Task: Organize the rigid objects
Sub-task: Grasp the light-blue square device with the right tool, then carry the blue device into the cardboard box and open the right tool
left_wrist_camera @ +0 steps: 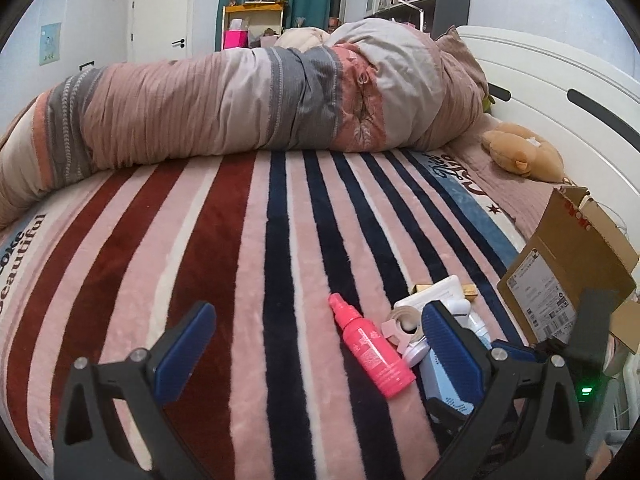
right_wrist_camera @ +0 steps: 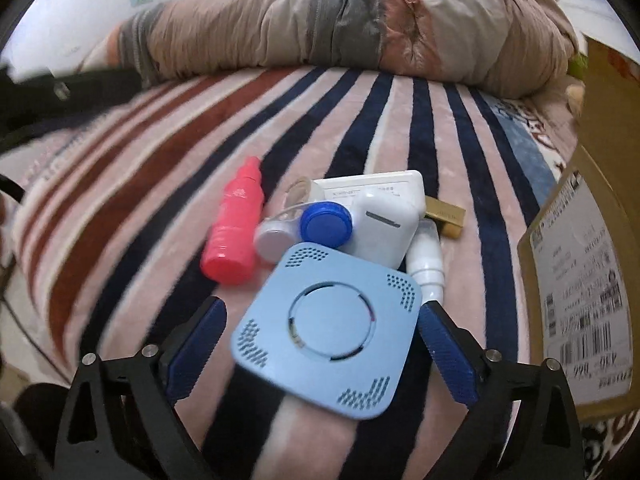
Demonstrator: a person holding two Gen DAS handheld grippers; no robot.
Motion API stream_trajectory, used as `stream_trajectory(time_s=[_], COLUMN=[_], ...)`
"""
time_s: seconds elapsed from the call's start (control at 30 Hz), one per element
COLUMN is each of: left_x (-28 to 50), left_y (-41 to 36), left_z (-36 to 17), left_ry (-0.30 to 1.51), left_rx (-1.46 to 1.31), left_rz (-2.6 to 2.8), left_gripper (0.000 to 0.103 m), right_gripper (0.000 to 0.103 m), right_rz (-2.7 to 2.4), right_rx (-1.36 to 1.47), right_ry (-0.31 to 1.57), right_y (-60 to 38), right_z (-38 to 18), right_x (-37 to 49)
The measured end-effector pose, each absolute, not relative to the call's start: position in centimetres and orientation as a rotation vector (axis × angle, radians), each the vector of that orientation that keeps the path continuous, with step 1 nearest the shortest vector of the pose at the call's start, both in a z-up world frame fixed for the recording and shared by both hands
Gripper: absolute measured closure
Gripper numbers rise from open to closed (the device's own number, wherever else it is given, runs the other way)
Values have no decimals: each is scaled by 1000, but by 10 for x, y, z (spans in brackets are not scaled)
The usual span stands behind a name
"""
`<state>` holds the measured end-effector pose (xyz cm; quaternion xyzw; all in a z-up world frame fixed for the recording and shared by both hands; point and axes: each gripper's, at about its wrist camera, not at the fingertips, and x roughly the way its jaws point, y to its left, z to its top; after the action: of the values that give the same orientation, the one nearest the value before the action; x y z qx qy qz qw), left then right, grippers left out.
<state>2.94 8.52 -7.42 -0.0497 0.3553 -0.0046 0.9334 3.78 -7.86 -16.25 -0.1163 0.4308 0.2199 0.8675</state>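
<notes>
A pile of small items lies on the striped bed. In the right wrist view my right gripper (right_wrist_camera: 320,328) is open, its blue pads on either side of a light blue square device (right_wrist_camera: 328,328) without clamping it. Behind it lie a pink bottle (right_wrist_camera: 236,232), a blue-capped lens case (right_wrist_camera: 320,228), a white box (right_wrist_camera: 380,216), a white tube (right_wrist_camera: 428,260) and a gold box (right_wrist_camera: 446,216). In the left wrist view my left gripper (left_wrist_camera: 316,332) is open and empty above the blanket, left of the pink bottle (left_wrist_camera: 372,348) and the pile (left_wrist_camera: 436,304).
An open cardboard box (left_wrist_camera: 568,272) stands at the right edge of the bed, also in the right wrist view (right_wrist_camera: 580,280). A rolled duvet (left_wrist_camera: 240,108) lies across the far side. A plush toy (left_wrist_camera: 524,152) lies by the white headboard (left_wrist_camera: 560,80).
</notes>
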Motion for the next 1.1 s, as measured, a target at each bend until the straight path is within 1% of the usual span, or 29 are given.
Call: stream_trajectory(time_s=[0.13,0.23,0.27,0.33,0.37,0.43,0.57,0.6,0.63,0.67,0.73,0.8,0.93,0.97,1.03,1.07,1.1], left_x=[29,29,28,28,28,28,30,31,32,32,32,29,24,22,19,17,17], left_y=[82,81,82,83,84,83,81,81,80,79,75,70,63,57,43,36,30], left_z=[-76,-80,-81,-83,-84,-85,-88,-88,-89,-90,-92,-90,-72,-63,-48,-39,-28], left_ry=[740,753,758,768,771,775,785,787,791,796,812,813,784,772,759,756,742], left_rx=[-91,-79,-78,-83,-84,-82,-87,-87,-88,-85,-72,-75,-219,-231,-222,-229,-257], left_rz=[-31,-40,-40,-37,-35,-31,-46,-55,-66,-77,-112,-171,-432,-488,-549,-588,-639], left_gripper=[1,1,1,1,1,1,1,1,1,1,1,1,1,2,9,15,24], right_gripper=[11,13,16,13,6,1,1,4,8,24,24,24,24,24,24,24,24], right_rz=[491,624,649,631,602,539,575,583,572,556,561,567,640,661,686,700,707], right_rx=[-254,-356,-406,-462,-470,-478,-418,-411,-423,-444,-456,-468,-413,-395,-371,-353,-342], right_ry=[912,884,886,869,858,837,831,845,872,895,894,849,738,700,612,552,515], right_y=[-89,-86,-88,-94,-96,-98,-92,-89,-86,-80,-80,-82,-88,-89,-93,-97,-100], right_z=[-165,-162,-164,-162,-162,-162,-163,-165,-169,-171,-169,-158,-117,-104,-76,-59,-48], right_x=[42,42,40,38,35,30,30,34,38,41,43,35,20,15,2,-6,-11])
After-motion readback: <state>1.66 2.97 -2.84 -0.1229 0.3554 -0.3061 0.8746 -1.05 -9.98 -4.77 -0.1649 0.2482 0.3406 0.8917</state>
